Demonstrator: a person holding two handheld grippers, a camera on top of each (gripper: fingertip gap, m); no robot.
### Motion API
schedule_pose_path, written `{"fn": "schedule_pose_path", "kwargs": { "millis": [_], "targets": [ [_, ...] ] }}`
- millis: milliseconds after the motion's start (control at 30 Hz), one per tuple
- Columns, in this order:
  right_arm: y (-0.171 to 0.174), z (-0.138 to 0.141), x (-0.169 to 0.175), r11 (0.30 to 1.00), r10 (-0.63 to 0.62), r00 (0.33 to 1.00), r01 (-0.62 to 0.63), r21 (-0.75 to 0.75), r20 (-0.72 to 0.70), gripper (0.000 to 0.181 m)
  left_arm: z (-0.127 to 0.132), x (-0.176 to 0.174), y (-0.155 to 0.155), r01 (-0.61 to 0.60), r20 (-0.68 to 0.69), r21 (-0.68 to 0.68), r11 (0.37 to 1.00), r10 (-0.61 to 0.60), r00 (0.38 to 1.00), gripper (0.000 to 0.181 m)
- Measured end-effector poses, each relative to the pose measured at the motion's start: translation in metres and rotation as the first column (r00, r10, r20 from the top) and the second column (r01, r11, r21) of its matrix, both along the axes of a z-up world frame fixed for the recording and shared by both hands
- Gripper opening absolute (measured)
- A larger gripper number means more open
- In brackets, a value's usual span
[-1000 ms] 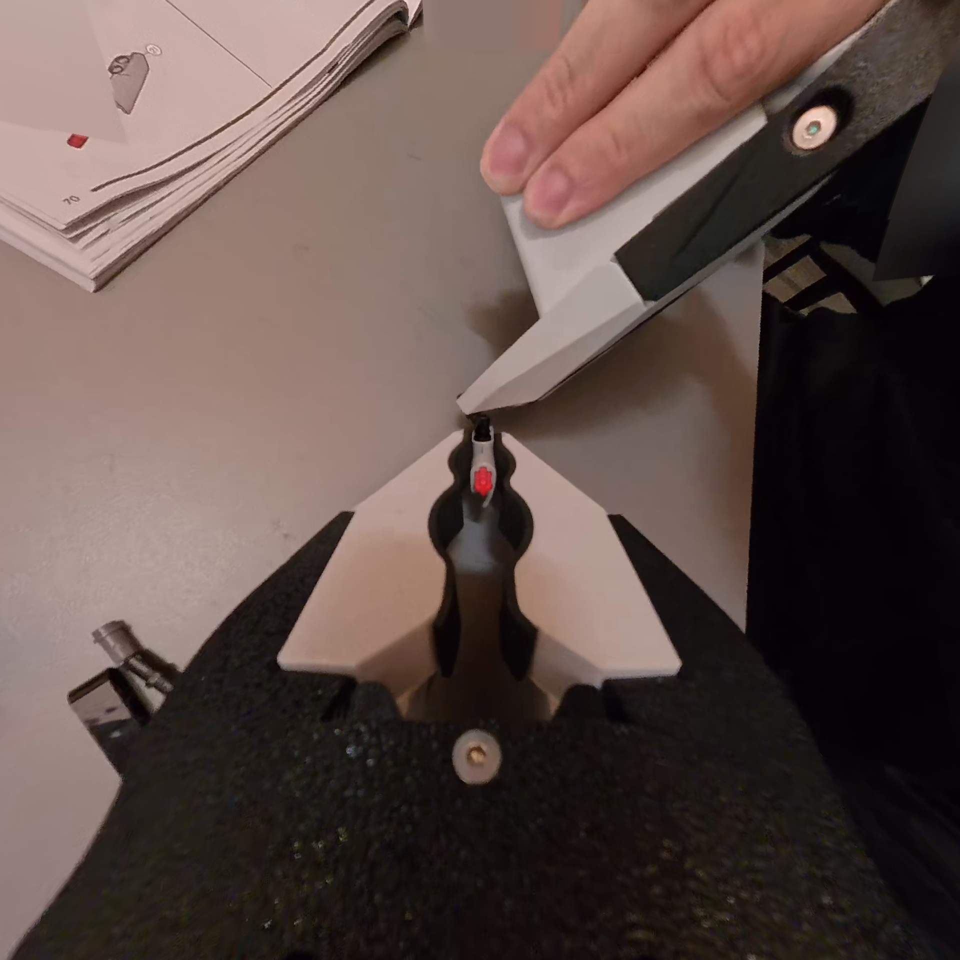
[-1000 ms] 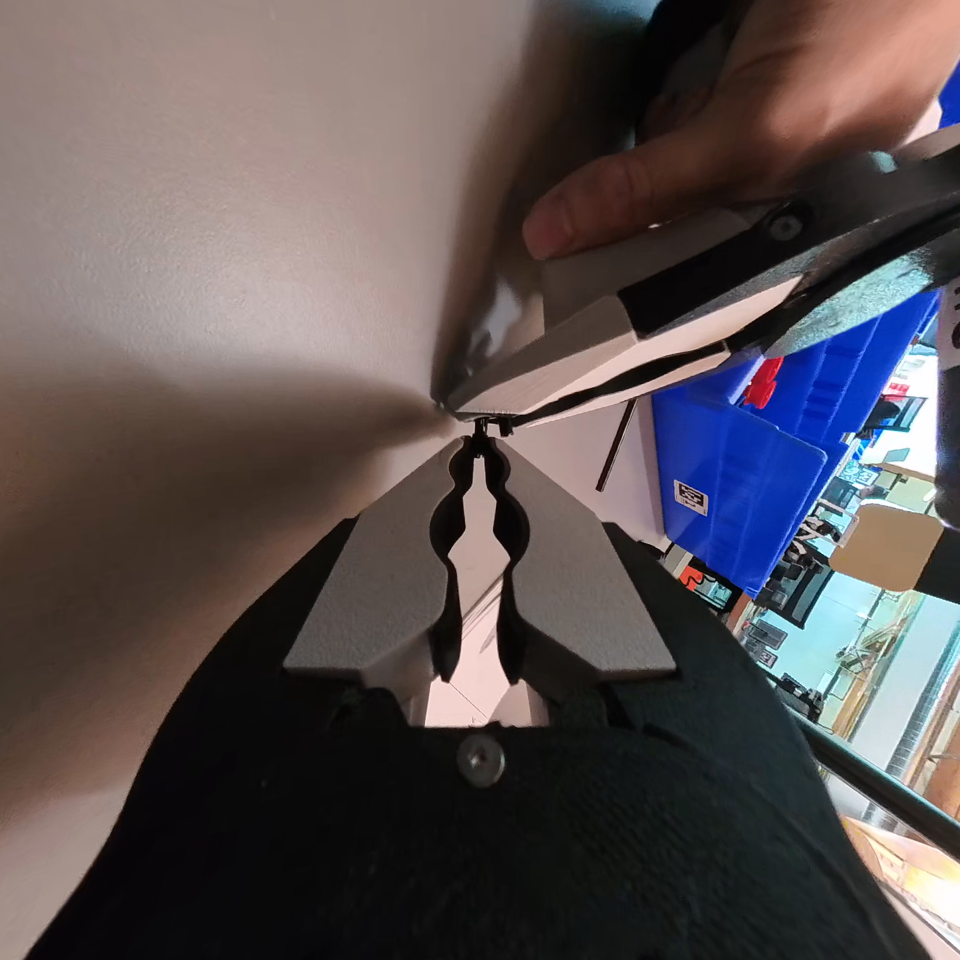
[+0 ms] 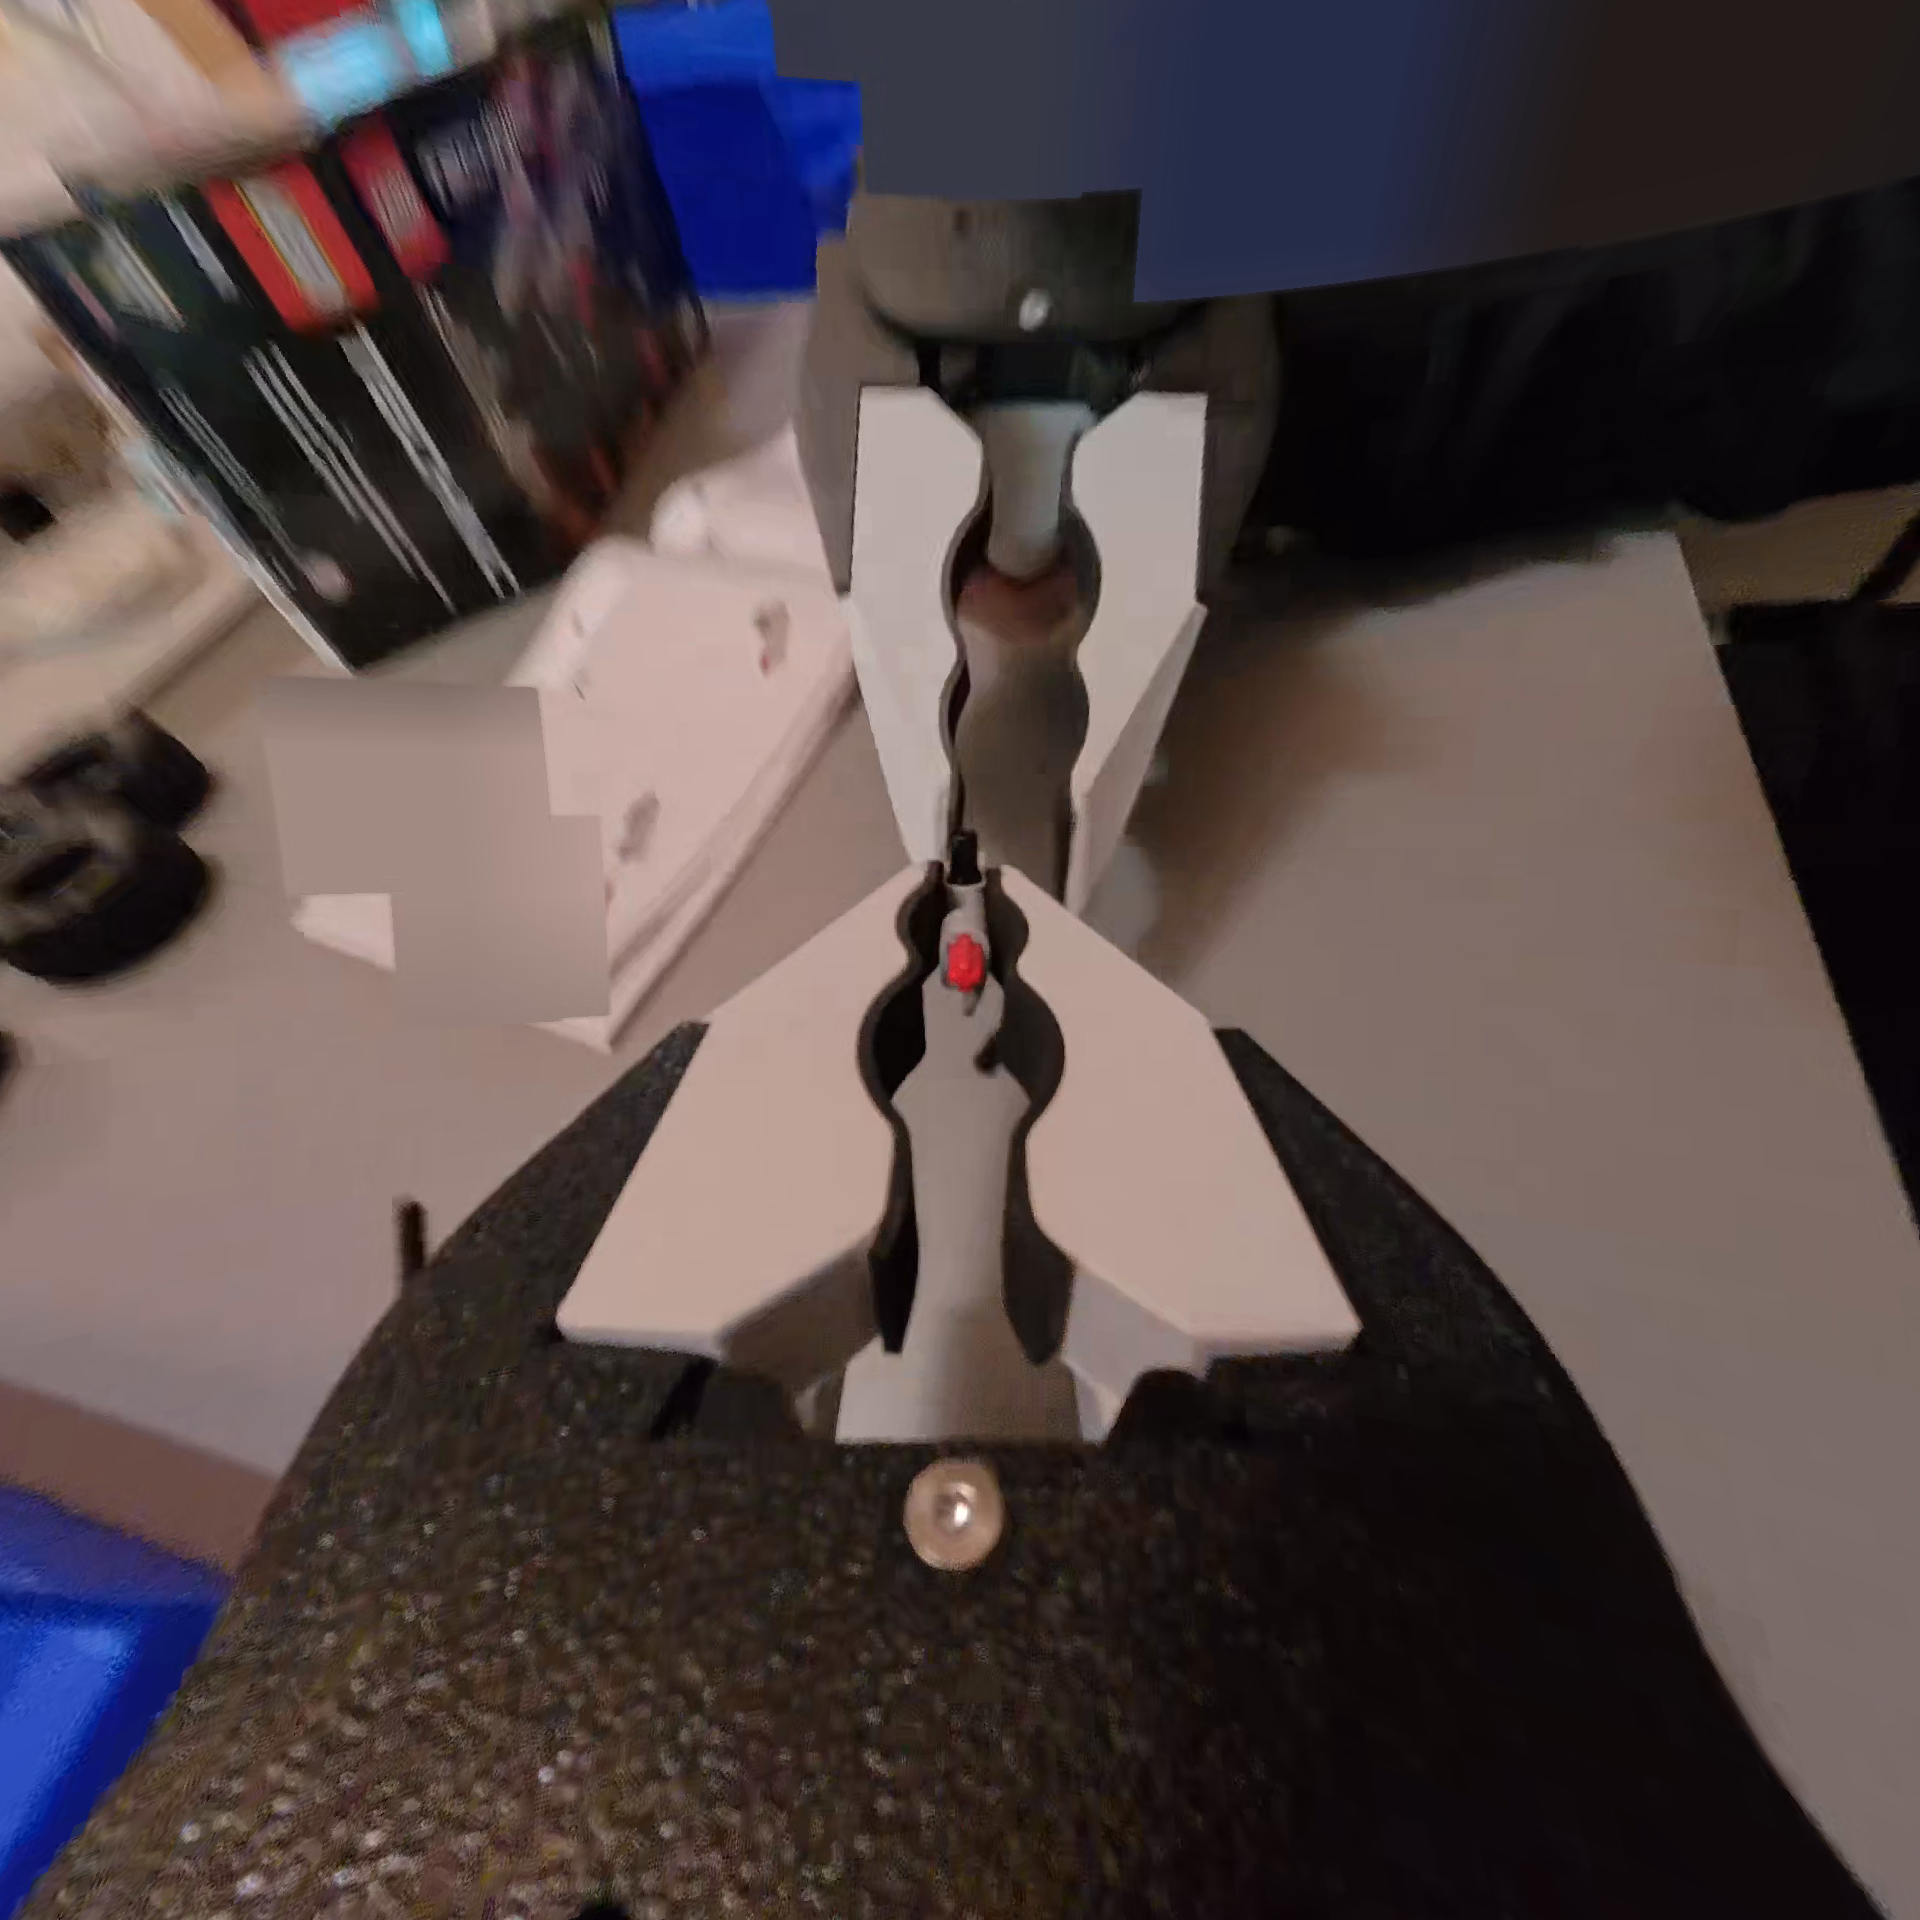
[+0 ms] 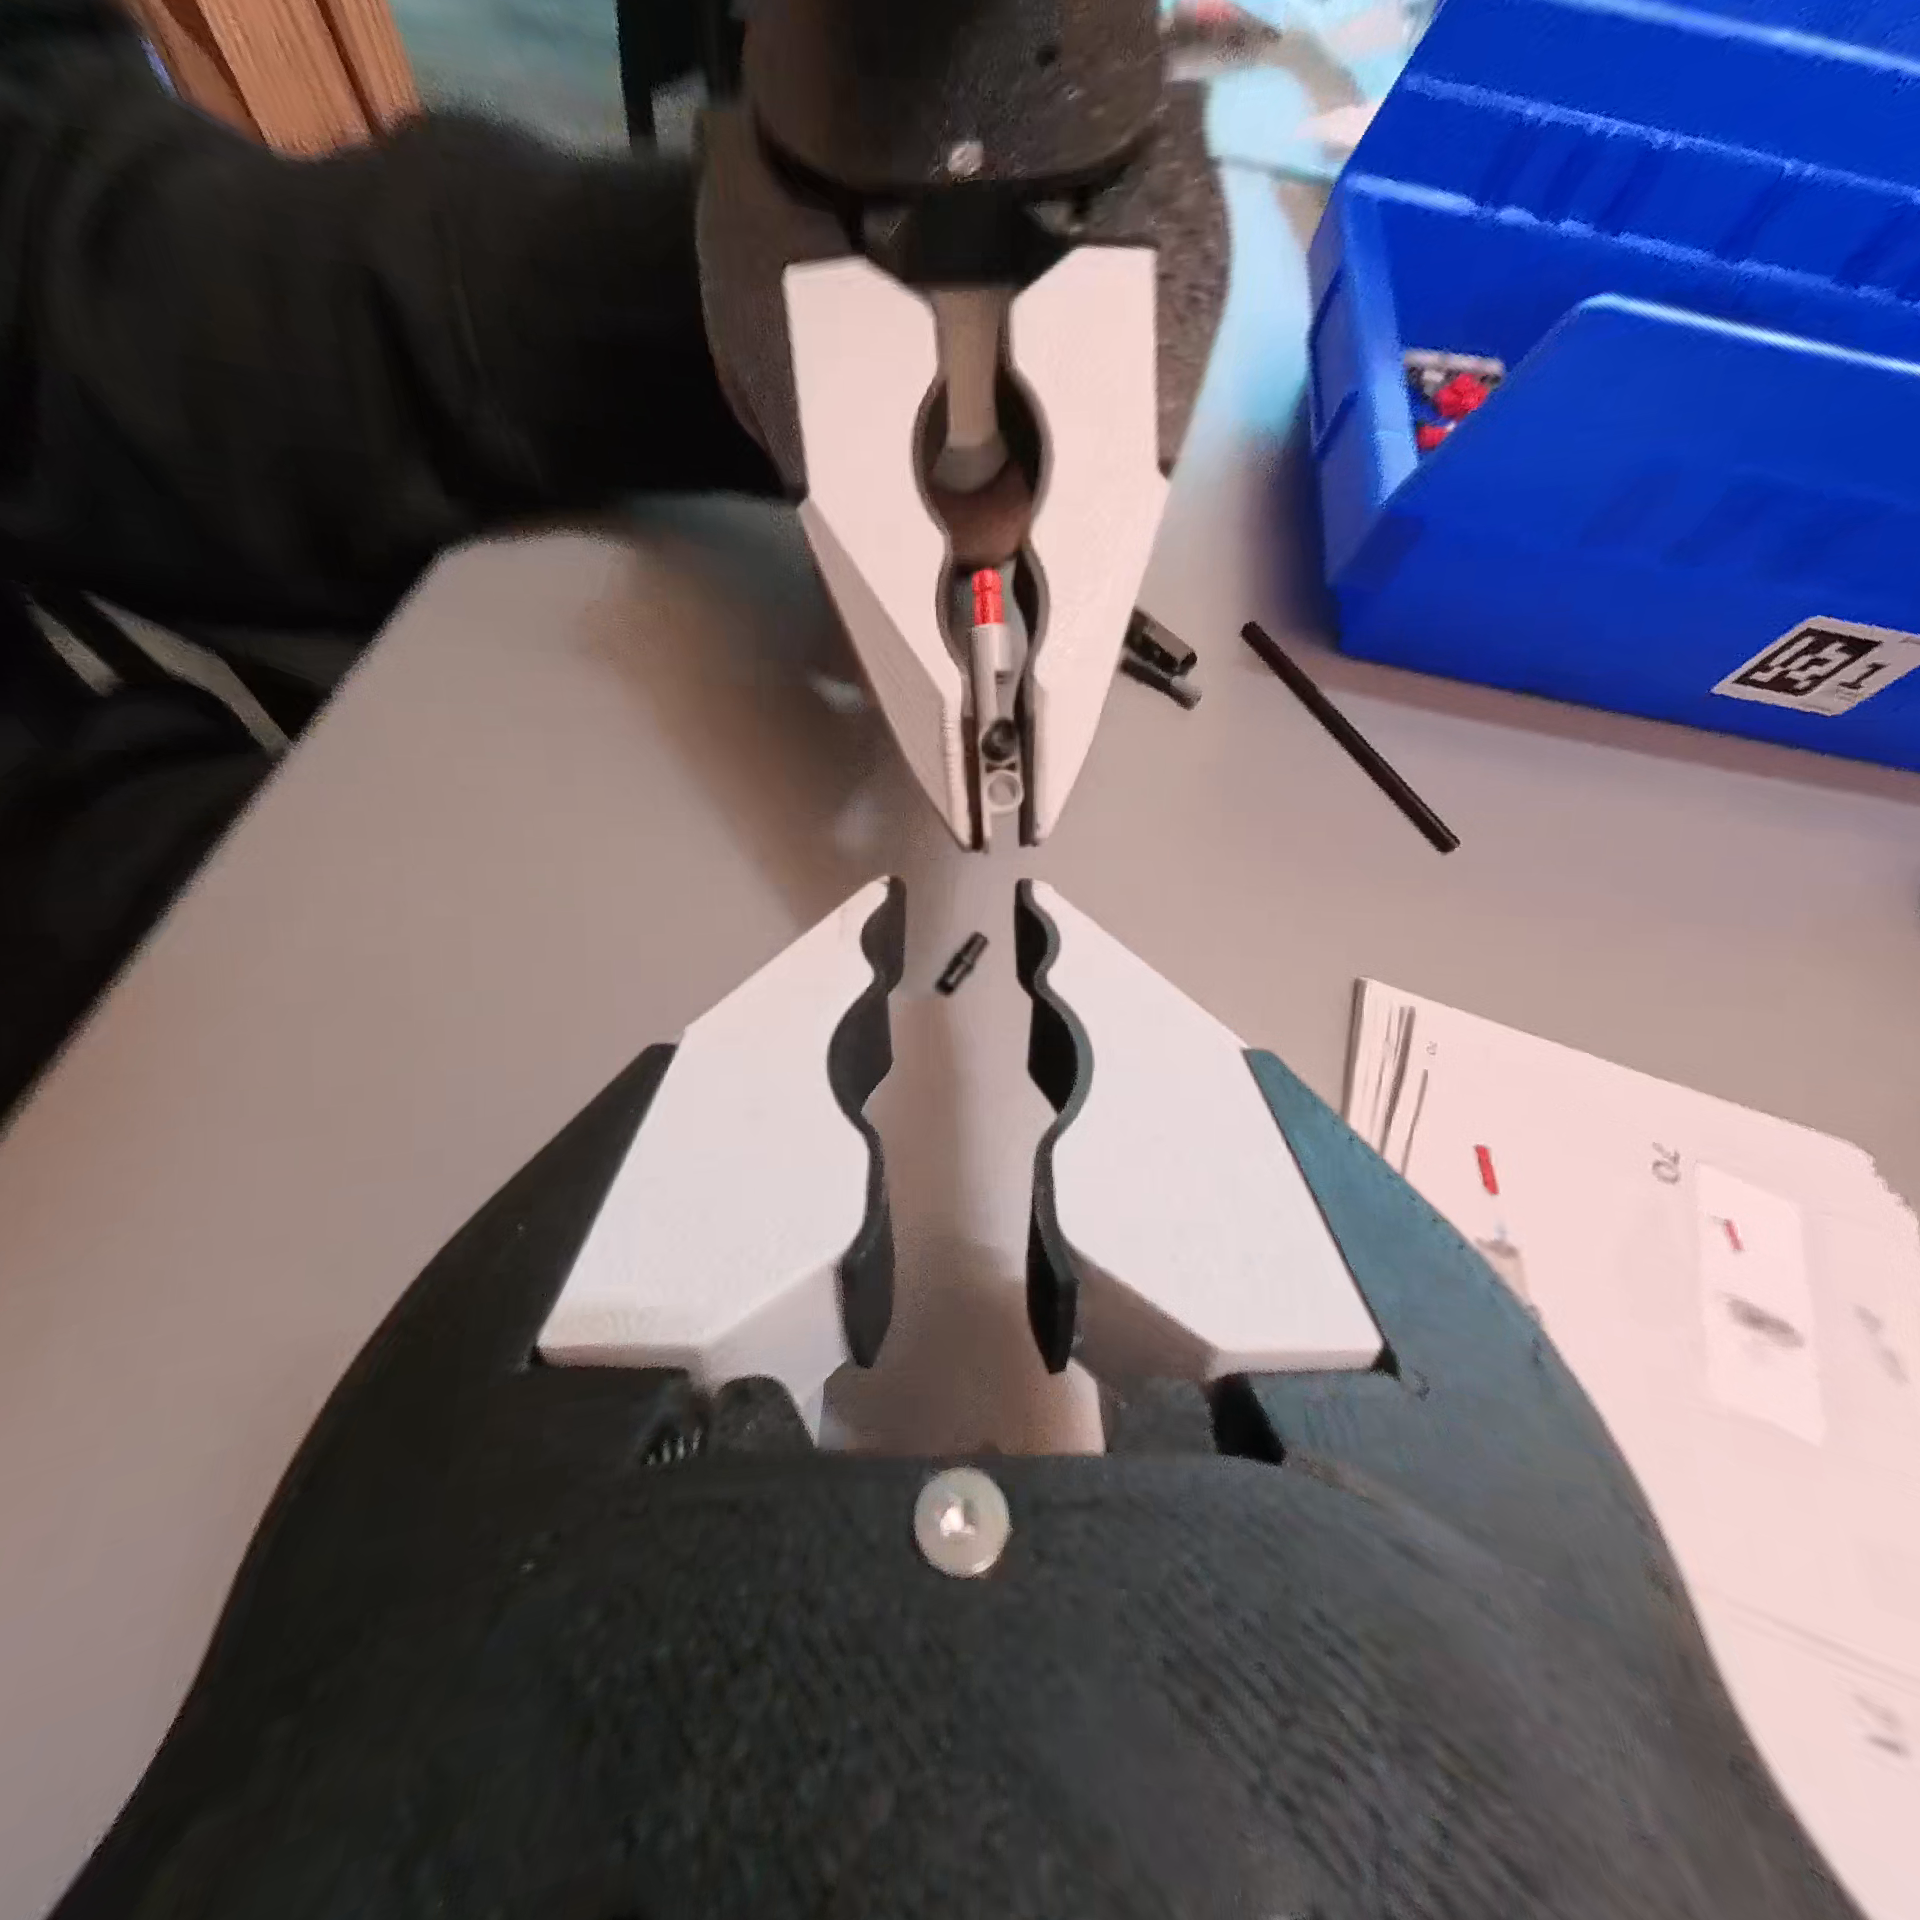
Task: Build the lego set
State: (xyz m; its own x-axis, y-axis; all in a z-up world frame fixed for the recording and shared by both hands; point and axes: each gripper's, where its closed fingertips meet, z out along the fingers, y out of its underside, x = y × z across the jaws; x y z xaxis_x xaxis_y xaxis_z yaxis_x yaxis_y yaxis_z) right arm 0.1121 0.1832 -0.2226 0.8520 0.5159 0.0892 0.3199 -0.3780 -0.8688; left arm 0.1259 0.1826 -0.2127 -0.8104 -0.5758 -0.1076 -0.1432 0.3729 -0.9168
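My left gripper (image 3: 961,873) is shut on a thin grey lego beam (image 3: 964,914) with a red pin (image 3: 963,961) in it. It shows head-on in the right wrist view (image 4: 1000,836), with the grey beam (image 4: 1003,727) and the red pin (image 4: 987,603) between its fingers. My right gripper (image 4: 958,885) is open and points straight at the left one, tips a short way apart. A small black pin (image 4: 961,964) shows in the gap between the right fingers, touching neither; it looks to lie on the grey table (image 4: 520,831). In the left wrist view, a black pin (image 3: 964,852) shows just past the left tips.
Blue bins (image 4: 1662,416) stand at the far right. A black axle rod (image 4: 1351,738) and small dark parts (image 4: 1158,655) lie beside them. An open instruction booklet (image 4: 1662,1247) lies at the right. A person's black sleeve (image 4: 312,364) is behind the table's left edge. Dark boxes (image 3: 364,416) stand beyond. The tips of both grippers are at nearly the same place. Both grippers' tips are roughly 15 centimetres from the black axle rod (image 4: 1351,738).
Both grippers have swung round to face each other head-on. The right gripper, shut on the black pin before, has opened, and the pin is loose between its fingers.
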Motion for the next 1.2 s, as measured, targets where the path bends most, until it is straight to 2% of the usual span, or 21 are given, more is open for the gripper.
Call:
{"fn": "schedule_pose_path", "kwargs": {
  "millis": [100, 200, 400, 533, 667, 733, 833, 967, 1067, 1133, 1200],
  "targets": [
    [-0.013, 0.030, -0.002, 0.997, -0.010, 0.959, 0.032, 0.072, -0.284, 0.023, 0.024, 0.000, -0.015, 0.027, 0.174, -0.010, 1.000, -0.025, 0.984, 0.004],
    [-0.023, 0.046, 0.000, 0.992, 0.026, 0.883, 0.035, 0.119, -0.469, 0.022, 0.037, -0.003, -0.032, 0.077, 0.232, -0.047, 0.996, -0.064, 0.971, 0.004],
    [-0.039, 0.065, -0.014, 0.980, 0.150, 0.749, -0.027, 0.197, -0.645, 0.018, 0.051, -0.012, -0.049, 0.143, 0.309, -0.065, 0.988, -0.117, 0.944, 0.004],
    [-0.043, 0.074, -0.017, 0.977, 0.196, 0.600, -0.050, 0.207, -0.776, 0.021, 0.056, -0.013, -0.055, 0.143, 0.374, -0.037, 0.989, -0.119, 0.920, 0.004],
    [-0.045, 0.076, -0.020, 0.978, 0.204, 0.483, -0.071, 0.194, -0.851, 0.013, 0.061, -0.011, -0.062, 0.110, 0.450, 0.022, 0.994, -0.108, 0.887, 0.005],
    [-0.046, 0.078, -0.019, 0.978, 0.200, 0.486, -0.053, 0.200, -0.851, 0.011, 0.063, -0.009, -0.062, 0.077, 0.483, 0.055, 0.995, -0.094, 0.871, 0.005],
    [-0.048, 0.077, -0.019, 0.979, 0.191, 0.530, -0.042, 0.199, -0.826, 0.011, 0.063, -0.010, -0.064, 0.077, 0.484, 0.074, 0.994, -0.103, 0.869, 0.006],
    [-0.046, 0.079, -0.012, 0.976, 0.156, 0.597, 0.031, 0.217, -0.787, 0.011, 0.065, -0.003, -0.060, -0.011, 0.513, 0.120, 0.993, -0.053, 0.857, 0.008],
    [-0.044, 0.077, -0.012, 0.977, 0.145, 0.590, 0.040, 0.209, -0.794, 0.011, 0.065, 0.000, -0.056, -0.045, 0.514, 0.137, 0.990, -0.032, 0.857, 0.013],
    [-0.043, 0.074, -0.009, 0.981, 0.127, 0.568, 0.051, 0.189, -0.813, 0.011, 0.060, 0.000, -0.056, -0.034, 0.494, 0.154, 0.987, -0.047, 0.868, 0.005],
    [-0.044, 0.071, -0.009, 0.983, 0.128, 0.542, 0.044, 0.180, -0.831, 0.011, 0.057, -0.001, -0.056, -0.019, 0.473, 0.151, 0.988, -0.055, 0.879, 0.005]
  ]
}}
